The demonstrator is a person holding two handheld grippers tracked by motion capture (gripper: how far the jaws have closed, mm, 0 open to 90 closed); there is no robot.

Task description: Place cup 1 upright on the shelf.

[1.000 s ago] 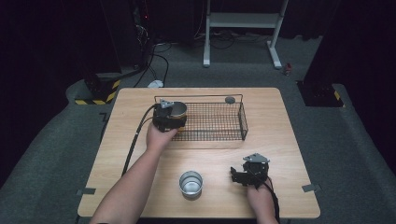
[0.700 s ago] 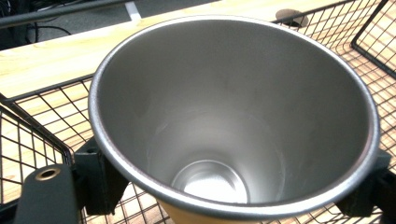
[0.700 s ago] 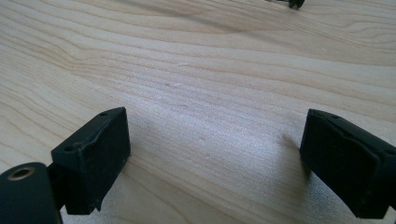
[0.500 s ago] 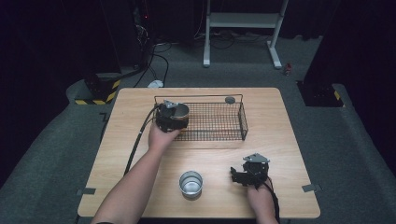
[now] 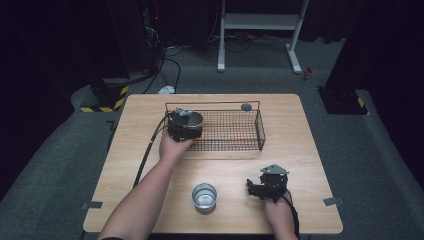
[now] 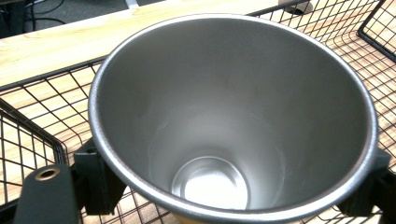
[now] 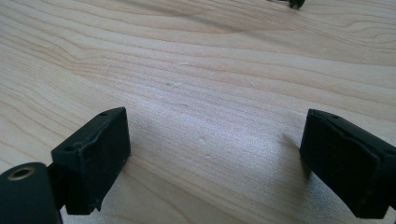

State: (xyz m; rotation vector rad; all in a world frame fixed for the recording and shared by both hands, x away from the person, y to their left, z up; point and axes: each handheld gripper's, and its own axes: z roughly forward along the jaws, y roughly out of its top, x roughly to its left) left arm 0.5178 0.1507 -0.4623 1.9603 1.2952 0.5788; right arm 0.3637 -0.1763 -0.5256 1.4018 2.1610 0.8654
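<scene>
Dark flooring and cables surround a pale wooden worktop (image 5: 150,165) carrying a black wire basket (image 5: 235,145) near its far edge. At the basket's left end, the left gripper (image 5: 184,125) holds a steel cup (image 6: 233,116) upright, its jaws clamped on the cup's sides just under the rim; the left gripper view shows basket mesh below and around the cup, so it sits inside or just over the left corner, though whether its base touches the wire cannot be told. A second steel cup (image 5: 204,196) stands on the worktop near the front edge, well apart from the basket. Just beside it to the right, the right gripper (image 5: 267,187) rests on the bare wood with its jaws spread and nothing between them. Judging by this, the first cup is almost delivered, needing only release, while the second is yet to be picked up and carried over
</scene>
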